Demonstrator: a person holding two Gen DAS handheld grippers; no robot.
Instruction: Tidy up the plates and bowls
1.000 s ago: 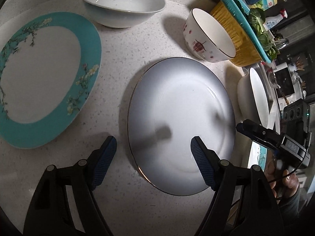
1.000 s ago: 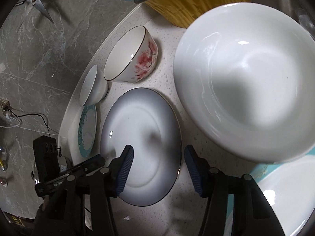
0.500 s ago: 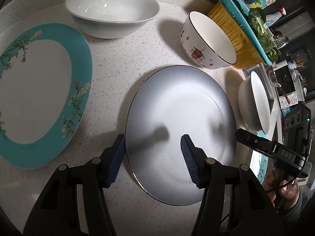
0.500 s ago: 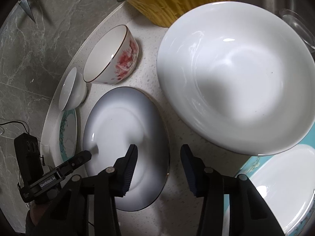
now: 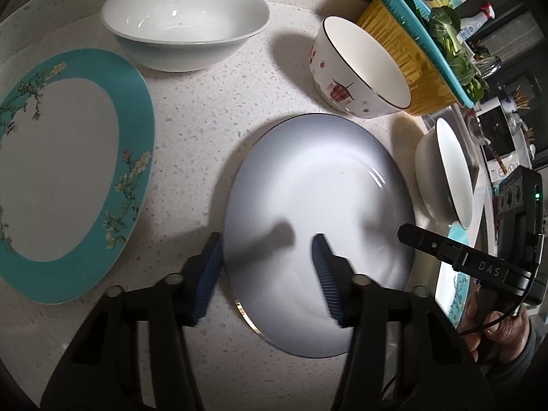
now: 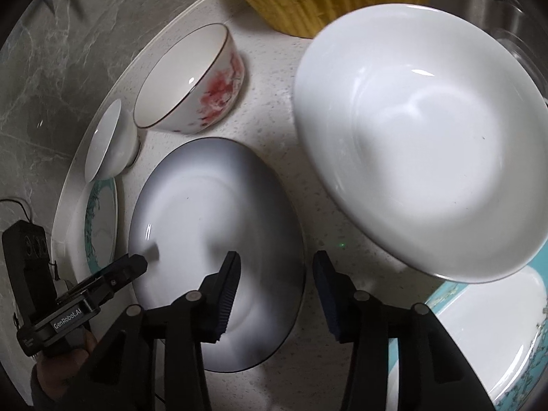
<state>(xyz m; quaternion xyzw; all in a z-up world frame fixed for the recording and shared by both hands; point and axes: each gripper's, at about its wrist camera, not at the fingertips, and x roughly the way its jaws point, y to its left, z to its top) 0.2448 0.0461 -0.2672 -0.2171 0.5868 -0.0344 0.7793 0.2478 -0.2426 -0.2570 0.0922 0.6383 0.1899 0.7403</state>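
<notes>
A grey-white plate with a gold rim (image 5: 318,188) (image 6: 212,212) lies flat on the speckled counter (image 5: 191,130). My left gripper (image 5: 269,267) straddles the plate's left rim. One pad sits just outside the edge and the other hovers over the plate's inside. Its jaws are closing, and I see no pad pressing on the plate. My right gripper (image 6: 275,287) straddles the opposite rim, one finger over the plate and one over the counter, with a gap at the rim. A large white bowl (image 5: 185,20) (image 6: 428,137) and a teal-rimmed floral plate (image 5: 68,171) (image 6: 479,325) stand nearby.
A red-flowered bowl (image 5: 359,68) (image 6: 191,78) and a small white bowl (image 5: 445,171) (image 6: 109,144) stand behind the grey plate. A yellow colander with a teal basket of greens (image 5: 411,51) is at the back. A second teal plate (image 6: 99,219) lies by the counter edge. A hand (image 5: 496,325) holds the right gripper.
The left jaws have narrowed from wide to about the plate's rim, and the gripper has slid in over that rim. The right jaws narrowed slightly and the right gripper tilted.
</notes>
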